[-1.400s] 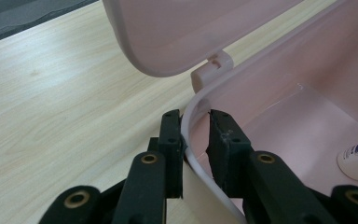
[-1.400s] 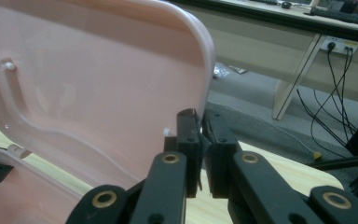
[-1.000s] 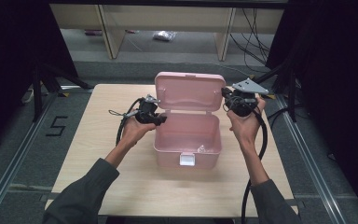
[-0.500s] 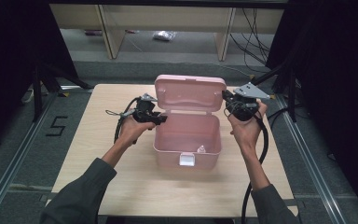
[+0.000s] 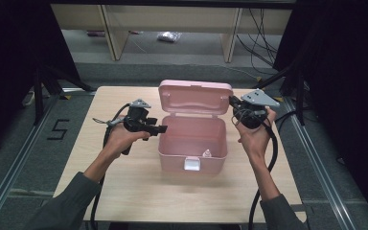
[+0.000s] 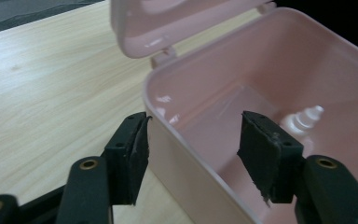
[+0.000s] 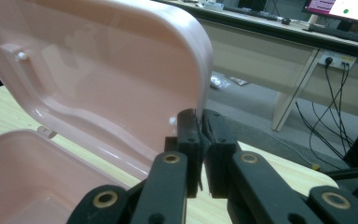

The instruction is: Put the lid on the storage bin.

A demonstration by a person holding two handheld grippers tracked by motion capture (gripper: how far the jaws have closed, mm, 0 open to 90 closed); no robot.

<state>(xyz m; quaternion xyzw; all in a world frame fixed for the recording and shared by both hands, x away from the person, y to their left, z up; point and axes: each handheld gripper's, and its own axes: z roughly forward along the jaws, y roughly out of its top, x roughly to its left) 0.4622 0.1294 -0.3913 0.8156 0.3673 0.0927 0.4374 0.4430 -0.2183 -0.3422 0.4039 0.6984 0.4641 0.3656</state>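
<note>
A pink plastic box [image 5: 172, 160] stands in the middle of the wooden table with its lid [image 5: 195, 98] raised upright. My left gripper [image 5: 159, 129] is open at the box's left side. In the left gripper view, the left gripper [image 6: 193, 135] straddles the box wall [image 6: 182, 154], one jaw outside and one inside. My right gripper [image 5: 233, 102] is shut on the lid's right edge; the right gripper view shows it [image 7: 200, 119] pinching the lid's rim [image 7: 204, 70]. A small white bottle [image 5: 206, 153] lies inside the box, also seen at the bottle [image 6: 307, 116].
The wooden table [image 5: 124, 191] has bare room in front of and beside the box. Black cables trail from both grippers over the table's front edge. Shelving legs [image 5: 232, 43] and loose cables on the floor lie beyond the far edge.
The right gripper has sunk slightly with the lid's edge in it. The left gripper has shifted a little lower along the box's left wall.
</note>
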